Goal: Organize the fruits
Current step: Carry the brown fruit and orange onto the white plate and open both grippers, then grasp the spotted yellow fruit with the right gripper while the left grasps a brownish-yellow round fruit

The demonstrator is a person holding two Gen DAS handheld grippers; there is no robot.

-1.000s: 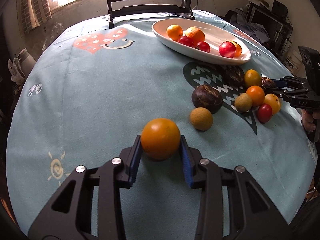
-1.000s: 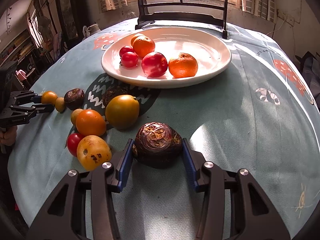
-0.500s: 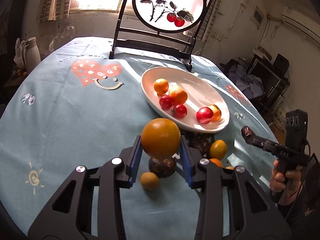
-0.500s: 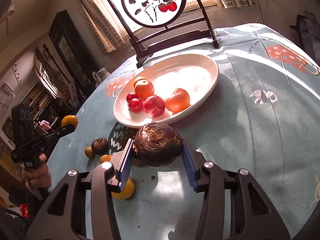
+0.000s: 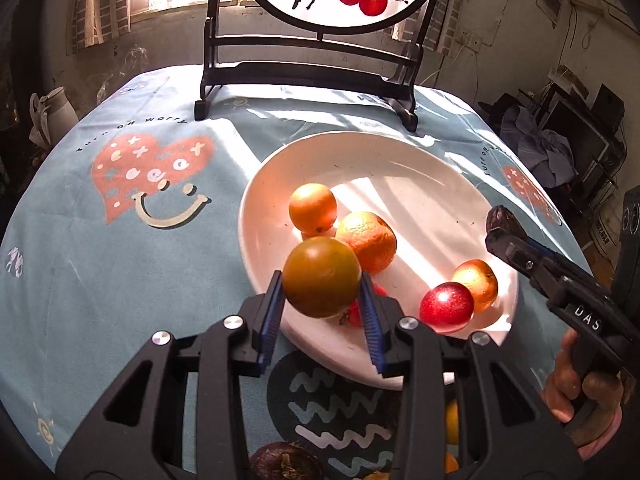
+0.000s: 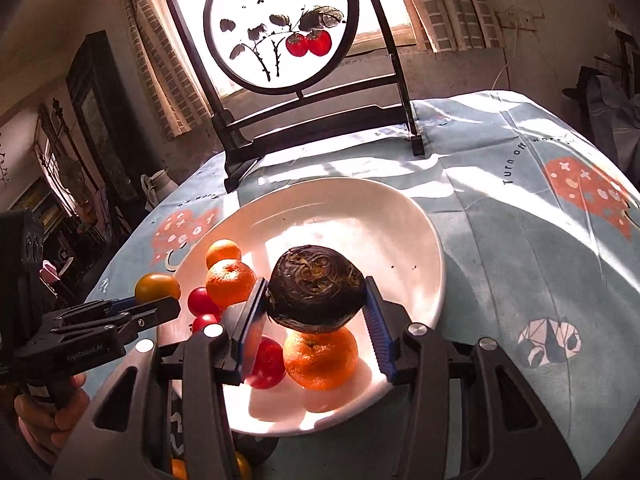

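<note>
- The left tongs (image 5: 322, 312) pinch an orange-green round fruit (image 5: 322, 277) across its widest part, held in the air over the near rim of the white plate (image 5: 420, 160).
- The right tongs (image 6: 316, 312) pinch a dark wrinkled fruit (image 6: 316, 286) the same way, held above the plate's near half, over a mandarin (image 6: 320, 360).
- The smooth round fruit looks firm but slick; I judge it could roll out of the blue pads unless the grip stays on its middle, and it will roll once set down.
- The dark fruit looks dry and ridged, so it should grip well; its skin may be brittle, so a gentle squeeze seems wise.
- Neither looks heavy.
- The plate already carries two oranges (image 5: 366, 242), a red fruit (image 5: 446, 304) and another orange (image 5: 476, 282) near its right rim, with small red ones partly hidden behind the left tongs.
- The near side is crowded; the far half of the plate is bare and seems the safer spot to drop either fruit.
- The two tongs are near each other over the plate and could clash.
- More fruit lies on the table (image 5: 120, 280) below the plate, mostly hidden.
- A framed screen (image 6: 280, 28) stands behind the plate, well apart.
</note>
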